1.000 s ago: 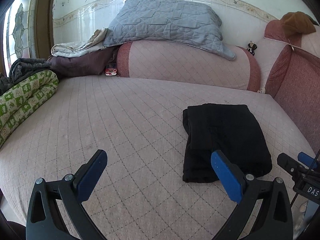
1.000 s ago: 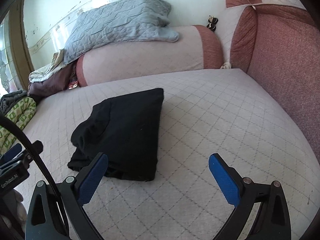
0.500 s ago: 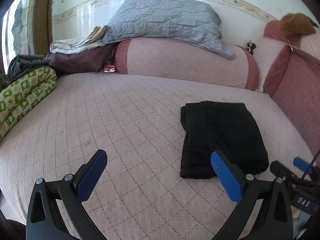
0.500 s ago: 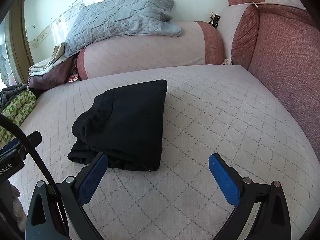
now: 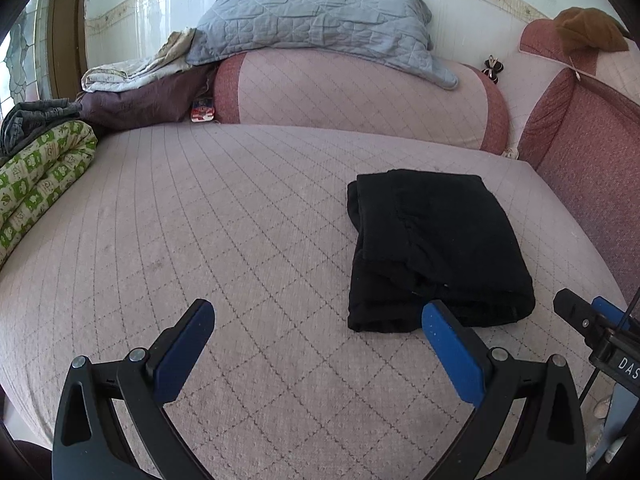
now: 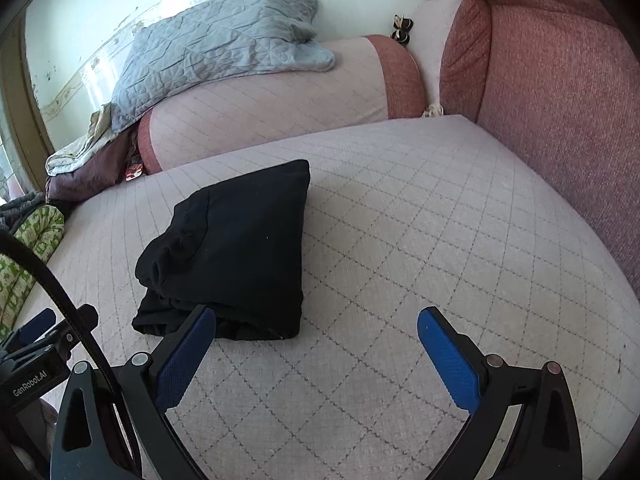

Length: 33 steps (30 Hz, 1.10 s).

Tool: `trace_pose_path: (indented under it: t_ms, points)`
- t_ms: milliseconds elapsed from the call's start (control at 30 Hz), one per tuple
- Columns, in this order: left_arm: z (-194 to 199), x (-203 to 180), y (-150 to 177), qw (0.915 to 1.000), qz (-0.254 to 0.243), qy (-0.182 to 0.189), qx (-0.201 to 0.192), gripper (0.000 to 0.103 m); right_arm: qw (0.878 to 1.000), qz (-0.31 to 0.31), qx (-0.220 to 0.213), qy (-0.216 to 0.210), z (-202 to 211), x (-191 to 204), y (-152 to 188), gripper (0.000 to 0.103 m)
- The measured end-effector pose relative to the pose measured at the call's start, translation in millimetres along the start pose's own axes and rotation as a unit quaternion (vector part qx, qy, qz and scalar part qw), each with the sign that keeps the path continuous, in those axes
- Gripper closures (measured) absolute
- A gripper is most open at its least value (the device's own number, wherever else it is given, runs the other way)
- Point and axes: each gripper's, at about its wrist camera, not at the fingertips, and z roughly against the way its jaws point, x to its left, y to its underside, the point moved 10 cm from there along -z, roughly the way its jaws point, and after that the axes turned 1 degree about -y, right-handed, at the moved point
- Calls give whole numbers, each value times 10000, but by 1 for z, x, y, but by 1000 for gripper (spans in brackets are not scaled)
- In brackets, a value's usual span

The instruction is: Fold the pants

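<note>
Black pants (image 5: 434, 248) lie folded into a compact rectangle on the pink quilted bed (image 5: 224, 216); they also show in the right wrist view (image 6: 236, 248). My left gripper (image 5: 316, 332) is open and empty, held above the bed near its front edge, left of and nearer than the pants. My right gripper (image 6: 316, 332) is open and empty, hovering right of and nearer than the pants. Neither gripper touches the pants. The right gripper's tip (image 5: 596, 320) shows at the left view's right edge.
A pink bolster (image 5: 352, 96) with a grey quilted blanket (image 5: 316, 16) lies at the back. A green patterned quilt (image 5: 36, 184) and piled clothes (image 5: 132, 92) are at the left. Red cushions (image 6: 560, 92) line the right side.
Both grippers have stayed open and drawn slightly back and up from the folded pants. The pants have not moved.
</note>
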Motion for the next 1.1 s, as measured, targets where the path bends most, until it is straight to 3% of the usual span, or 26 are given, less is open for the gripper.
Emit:
trace_pose_path:
  t_ms: [467,1100]
  points:
    - [-15,-1,19,9986,128,12,508,0,9997,170,170,-92,-3,13,9,0]
    - [-1,-2,17,9993,80,60,351,0,9991,-287,284,127,16,-3,36,0]
